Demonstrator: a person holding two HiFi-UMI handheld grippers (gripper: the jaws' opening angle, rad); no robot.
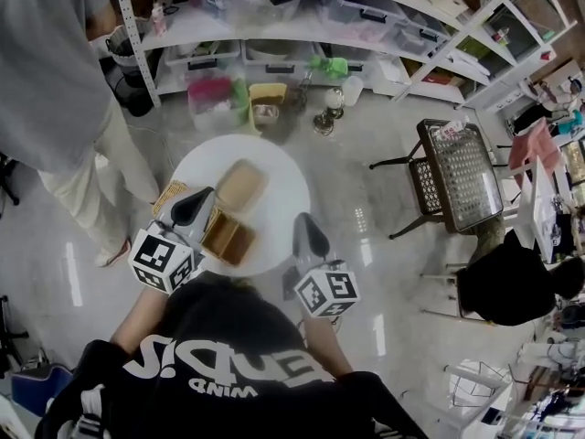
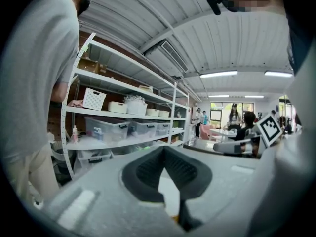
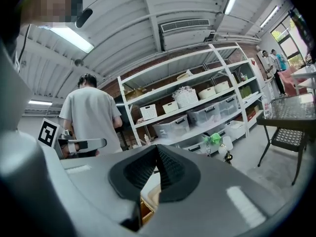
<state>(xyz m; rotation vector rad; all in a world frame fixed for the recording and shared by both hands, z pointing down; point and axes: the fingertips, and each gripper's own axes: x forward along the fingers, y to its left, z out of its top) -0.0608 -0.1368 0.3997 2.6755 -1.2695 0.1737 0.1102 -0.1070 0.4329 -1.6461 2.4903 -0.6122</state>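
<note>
While both sets of tongs are pressed together on nothing, the left tongs [image 1: 194,201] hang beside the open wooden box [image 1: 228,237], centre-left of frame on the round white surface [image 1: 283,190]. Its contents can't be made out. A tan slab [image 1: 240,186] lies just above, and the right tongs [image 1: 307,225] are at the surface's lower-right rim.

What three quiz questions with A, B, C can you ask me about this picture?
1. Where is the brown box? A on a shelf; B on the round table; C on a chair.
2. What colour is the table top? A white; B black; C green.
3. How are the left hand-held gripper's jaws? A wide apart; B clamped on a cup; C together, empty.
Answers: B, the box sits on the table; A, its top shows white; C, the left gripper view shows the pads meeting at their tips.
</note>
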